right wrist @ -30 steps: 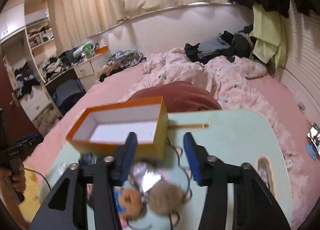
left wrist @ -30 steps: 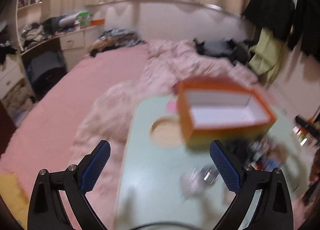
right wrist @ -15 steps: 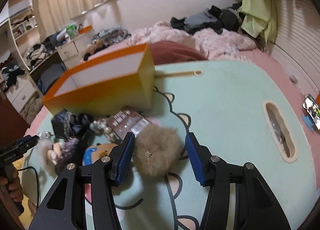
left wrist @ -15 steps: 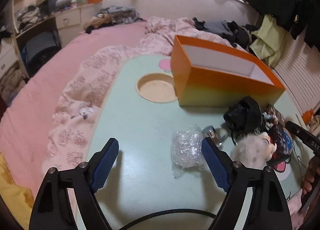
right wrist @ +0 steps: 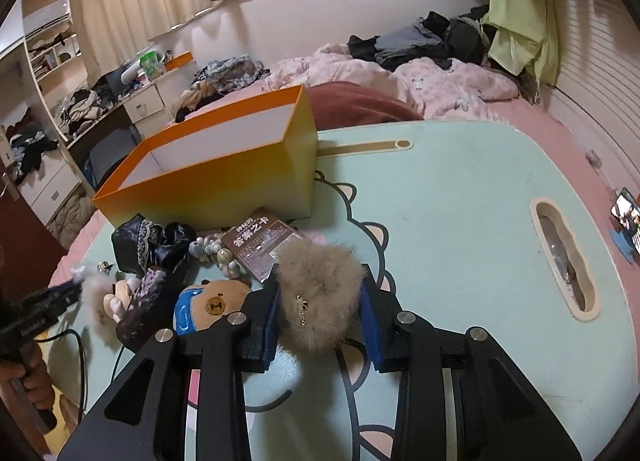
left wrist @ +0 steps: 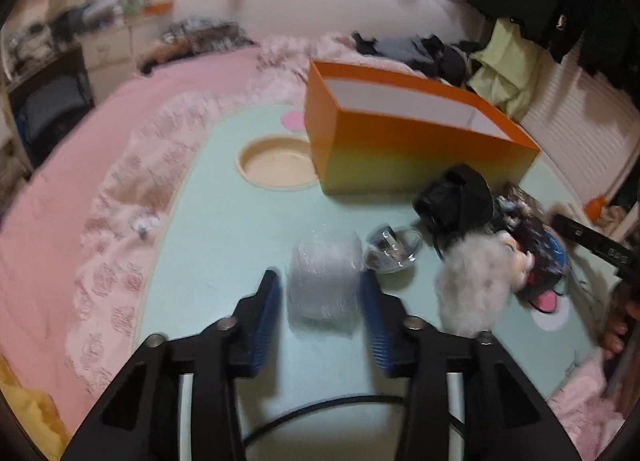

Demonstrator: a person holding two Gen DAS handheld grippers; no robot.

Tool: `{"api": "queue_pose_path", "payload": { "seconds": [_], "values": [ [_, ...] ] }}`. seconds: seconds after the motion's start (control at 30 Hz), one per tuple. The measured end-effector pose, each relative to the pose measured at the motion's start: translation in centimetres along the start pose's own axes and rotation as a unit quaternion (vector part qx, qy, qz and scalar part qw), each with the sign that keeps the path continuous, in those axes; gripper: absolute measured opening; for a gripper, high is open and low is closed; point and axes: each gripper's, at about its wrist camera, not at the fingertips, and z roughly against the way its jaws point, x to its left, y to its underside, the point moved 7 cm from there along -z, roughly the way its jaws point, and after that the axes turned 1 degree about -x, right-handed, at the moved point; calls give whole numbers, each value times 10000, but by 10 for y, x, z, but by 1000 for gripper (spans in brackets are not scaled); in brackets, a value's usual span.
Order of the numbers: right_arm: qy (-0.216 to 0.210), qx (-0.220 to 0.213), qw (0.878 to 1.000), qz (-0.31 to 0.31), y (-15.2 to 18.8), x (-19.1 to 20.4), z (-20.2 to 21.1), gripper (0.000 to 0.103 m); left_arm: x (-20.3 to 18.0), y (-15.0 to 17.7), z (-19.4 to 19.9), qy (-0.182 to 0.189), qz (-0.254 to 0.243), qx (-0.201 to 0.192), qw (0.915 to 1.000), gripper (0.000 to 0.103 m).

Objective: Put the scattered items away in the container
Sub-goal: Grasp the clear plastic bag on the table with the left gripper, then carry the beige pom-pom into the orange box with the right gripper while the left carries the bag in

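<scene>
- Left gripper [left wrist: 320, 295] — jaws closing around a clear plastic bundle [left wrist: 323, 281] lying between the pads, narrow gaps either side.
- Right gripper [right wrist: 320, 307] — jaws closing, pads pressing a fluffy beige pom-pom [right wrist: 318, 297].
- Orange box [right wrist: 224, 181] stands beyond both.

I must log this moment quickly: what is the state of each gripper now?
Left gripper: closing around the clear plastic wrap bundle, pads not yet pressing.
Right gripper: closing on the fluffy beige pom-pom, pads touching its fur.
</scene>
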Motion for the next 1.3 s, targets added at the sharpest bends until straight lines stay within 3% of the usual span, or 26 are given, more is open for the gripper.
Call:
{"api": "queue_pose_path", "payload": {
  "seconds": [0.07, 0.1, 0.13, 0.2, 0.23, 0.27, 0.47, 0.6, 0.8, 1.1, 1.3],
  "values": [
    [-42, 7, 10000, -33, 0, 0, -1, 36, 0, -1, -2, -56, -15, -3, 10000, 61],
    [-49, 1, 10000, -35, 0, 0, -1, 36, -2, -1, -2, -40, -47, -10, 10000, 54],
    [-50, -1, 10000, -34, 0, 0, -1, 36, -3, -1, -1, -23, -84, -33, 10000, 34],
    [-46, -3, 10000, -33, -1, 0, -1, 36, -4, -1, 1, 9, -119, -58, 9999, 13],
    [-50, -8, 10000, -42, 0, 0, -1, 36, -4, -1, 0, 31, -96, -54, 9999, 4],
    [-55, -10, 10000, -52, 0, 0, -2, 36, -3, -1, 0, 53, -53, -52, 10000, 3],
    [-76, -44, 9999, -85, -1, -1, 0, 36, 1, -3, 5, 205, 118, -180, 9996, 1],
    [-89, -50, 9999, -104, -1, -1, 1, 36, -8, -12, 23, 403, 65, -468, 9981, 1],
    [-109, -163, 9998, -68, -3, 1, 5, 36, -27, -41, 60, 667, -155, -1048, 9921, 1],
    [-453, -422, 9981, -55, -17, 13, 17, 36, -52, -79, 75, 922, -491, -1462, 9837, 1],
    [-648, -610, 9958, 189, -46, 33, 27, 36, -76, -120, 70, 1394, -653, -1527, 9762, 1]
  ]
}}
